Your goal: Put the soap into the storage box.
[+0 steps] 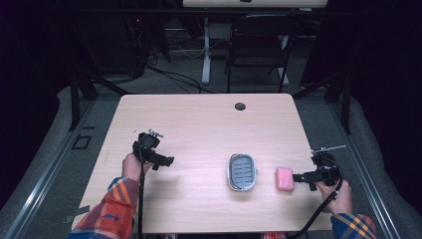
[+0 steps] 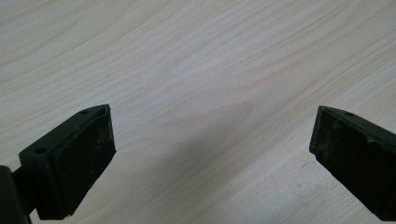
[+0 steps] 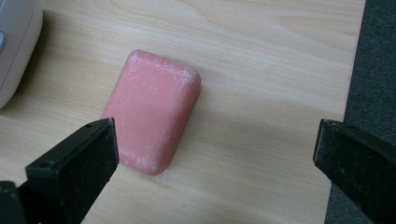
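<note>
Pink soap bar (image 3: 152,112) flat on the wooden surface (image 1: 199,119), near the right edge, just beside the grey soap dish (image 1: 242,172). Right gripper (image 1: 302,178) close in on the bar's right, fingers (image 3: 77,165) spread wide, clamped on nothing. From the right gripper view, bar ahead and left of centre, partly behind the left-hand finger, long axis running away from the camera with a slight tilt. Probably needs a small sideways shift to straddle it. Left gripper (image 1: 164,162) well apart on the far left, fingers (image 2: 70,161) wide too, over bare wood.
</note>
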A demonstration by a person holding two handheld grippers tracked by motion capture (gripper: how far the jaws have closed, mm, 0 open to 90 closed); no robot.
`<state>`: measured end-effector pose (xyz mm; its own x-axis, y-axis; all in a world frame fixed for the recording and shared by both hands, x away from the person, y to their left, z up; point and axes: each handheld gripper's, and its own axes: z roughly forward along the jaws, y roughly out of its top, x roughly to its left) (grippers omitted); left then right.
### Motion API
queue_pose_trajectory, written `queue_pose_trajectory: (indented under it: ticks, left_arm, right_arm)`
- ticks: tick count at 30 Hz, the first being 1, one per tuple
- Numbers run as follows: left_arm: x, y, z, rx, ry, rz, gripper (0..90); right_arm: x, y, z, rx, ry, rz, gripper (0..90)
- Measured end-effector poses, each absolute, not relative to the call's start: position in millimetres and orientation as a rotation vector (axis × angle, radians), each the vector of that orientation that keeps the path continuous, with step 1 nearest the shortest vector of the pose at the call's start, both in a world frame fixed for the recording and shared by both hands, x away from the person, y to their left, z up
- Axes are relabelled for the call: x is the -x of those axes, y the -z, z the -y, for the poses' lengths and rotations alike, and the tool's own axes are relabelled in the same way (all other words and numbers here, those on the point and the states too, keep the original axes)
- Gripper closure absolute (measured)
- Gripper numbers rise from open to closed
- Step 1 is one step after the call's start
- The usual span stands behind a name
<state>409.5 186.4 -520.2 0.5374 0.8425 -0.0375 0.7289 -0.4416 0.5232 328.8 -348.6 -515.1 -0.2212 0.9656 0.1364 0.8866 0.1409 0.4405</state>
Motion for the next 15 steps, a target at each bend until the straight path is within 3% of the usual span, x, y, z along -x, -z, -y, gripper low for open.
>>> queue_pose_trajectory:
  ticks: [15]
  left_arm:
    - [-409.2,519.6,-185.7,-2.298,-0.327,-1.28,0.1]
  right_arm:
    - [-327.1,508.5,334.9,-1.797,-0.689,-2.256,0.0]
